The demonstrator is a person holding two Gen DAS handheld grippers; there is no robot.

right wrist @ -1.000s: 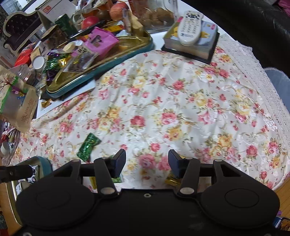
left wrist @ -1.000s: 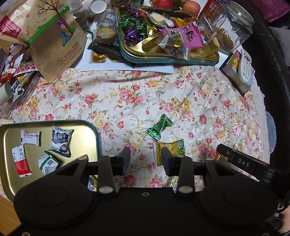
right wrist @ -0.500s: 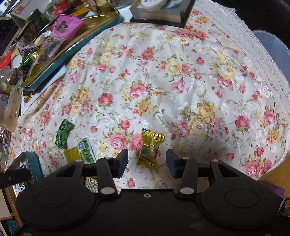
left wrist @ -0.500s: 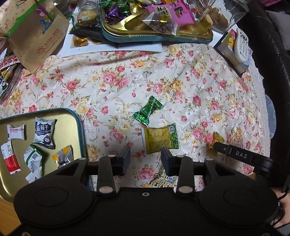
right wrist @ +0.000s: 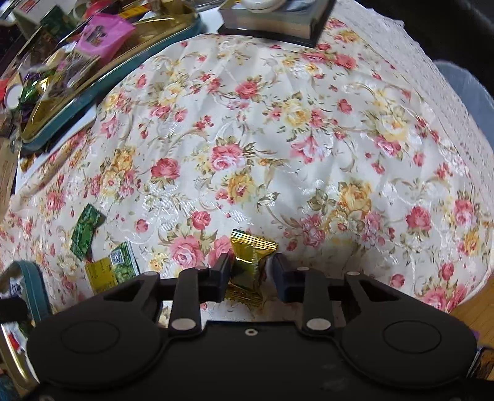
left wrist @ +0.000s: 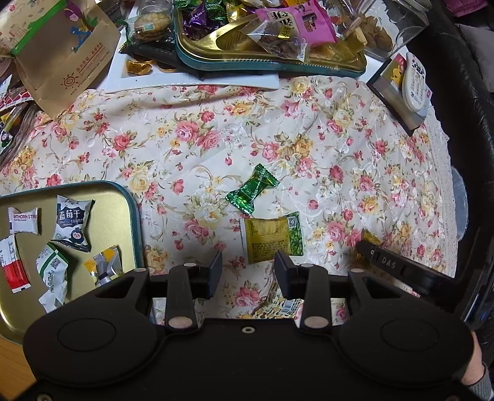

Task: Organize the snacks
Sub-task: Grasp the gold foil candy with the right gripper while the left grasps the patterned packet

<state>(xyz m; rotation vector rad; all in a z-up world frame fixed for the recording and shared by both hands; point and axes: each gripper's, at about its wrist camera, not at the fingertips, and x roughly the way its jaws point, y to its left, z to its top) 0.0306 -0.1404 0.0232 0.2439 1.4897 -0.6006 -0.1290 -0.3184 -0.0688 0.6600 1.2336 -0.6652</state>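
Right gripper [right wrist: 250, 271] has dropped astride the gold candy [right wrist: 249, 265], spread; left gripper [left wrist: 248, 271] spread, empty

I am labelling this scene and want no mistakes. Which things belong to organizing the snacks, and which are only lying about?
Belong to the job:
- gold candy, between the open right hand-held gripper fingers
- green candy
- yellow-green packet
- near tray holding sorted snacks
- left hand-held gripper, open

Lying about:
- remote control
- paper bag
- glass jar

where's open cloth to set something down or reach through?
Bare floral cloth between the heaped gold tray and the green twist-wrapped candy. Crowded: loose wrappers near both grippers, the small gold tray, clutter far-left.
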